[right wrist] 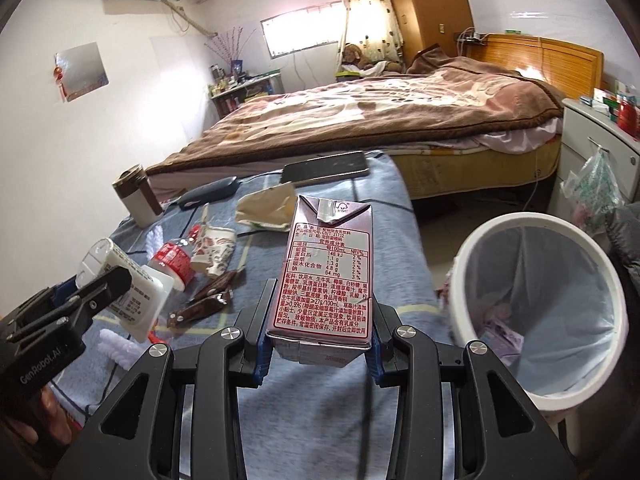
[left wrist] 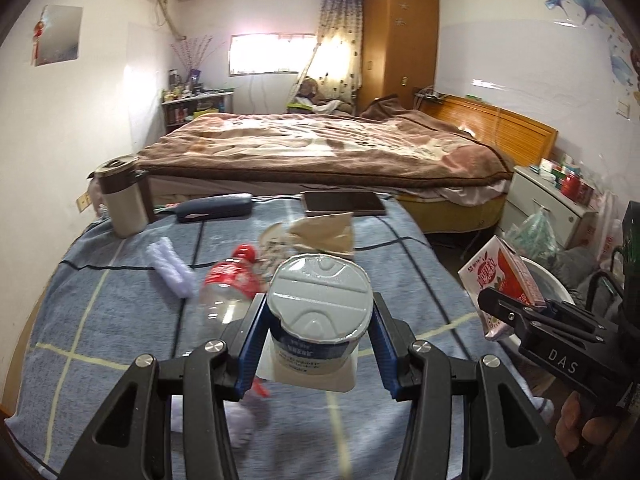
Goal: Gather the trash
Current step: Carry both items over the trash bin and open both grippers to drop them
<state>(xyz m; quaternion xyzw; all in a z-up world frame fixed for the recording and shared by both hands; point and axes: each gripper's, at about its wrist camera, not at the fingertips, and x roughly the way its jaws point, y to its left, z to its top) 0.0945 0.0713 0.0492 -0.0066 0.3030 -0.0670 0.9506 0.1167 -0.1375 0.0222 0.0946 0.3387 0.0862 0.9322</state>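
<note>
My right tongs (right wrist: 320,344) pinch milk carton (right wrist: 330,268) left of bin (right wrist: 536,240), left tongs (left wrist: 318,344) pinch yogurt cup (left wrist: 320,308); early release w/o clearing rim = floor drop.

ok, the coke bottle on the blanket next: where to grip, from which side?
Judging from the right wrist view, take the bottle across its labelled middle, from above, with the fingers straddling its long axis. It lies on its side with the red cap pointing away, so the round body is the widest free span. A paper cup lies close on its right, leaving little room there.
</note>
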